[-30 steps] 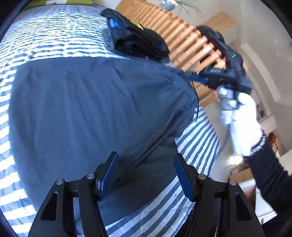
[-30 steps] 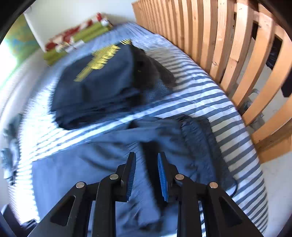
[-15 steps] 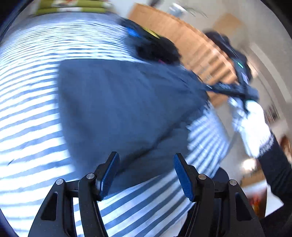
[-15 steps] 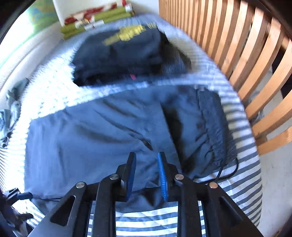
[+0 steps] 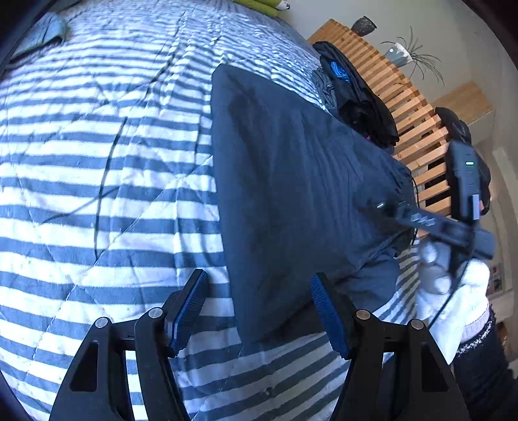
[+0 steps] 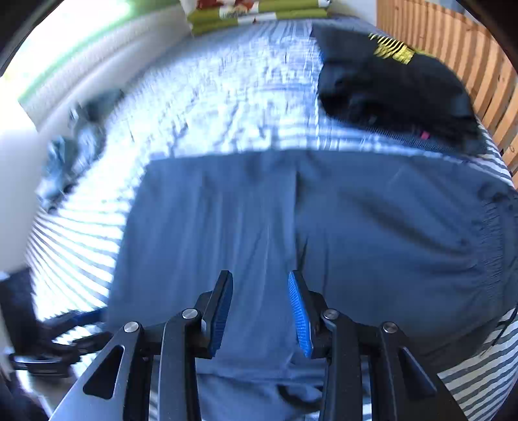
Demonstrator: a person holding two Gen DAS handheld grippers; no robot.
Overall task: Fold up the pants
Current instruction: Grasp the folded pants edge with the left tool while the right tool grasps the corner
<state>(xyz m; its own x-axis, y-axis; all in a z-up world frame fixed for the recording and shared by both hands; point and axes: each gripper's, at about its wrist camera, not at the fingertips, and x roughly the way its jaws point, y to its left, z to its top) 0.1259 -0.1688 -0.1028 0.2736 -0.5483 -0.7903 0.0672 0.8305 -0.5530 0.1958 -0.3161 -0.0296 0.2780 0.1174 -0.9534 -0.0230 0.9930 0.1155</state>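
Dark blue pants [image 5: 291,181] lie folded flat on the striped bed cover [image 5: 97,168]. My left gripper [image 5: 259,301] hovers over their near left corner, its jaws open wide and still opening. The pants' edge runs between the fingers without touching the pads. In the right wrist view the pants [image 6: 372,226] fill the middle, with the elastic waistband [image 6: 492,233] at the right. My right gripper [image 6: 260,291] hangs above the pants' middle. Its jaws are opening and the pads press on nothing. A white-gloved hand [image 5: 453,291] holds that right gripper [image 5: 391,209] at the waist end.
A stack of dark folded clothes [image 6: 388,84] with yellow print lies beyond the pants, against the wooden slatted bed end [image 5: 414,136]. Green and red rolls [image 6: 252,13] sit at the bed's far end. A crumpled grey-blue cloth [image 6: 74,145] lies at the left.
My left gripper slid left from over the pants to their left edge. My right gripper moved from the waistband end towards the pants' middle, and its jaws widened.
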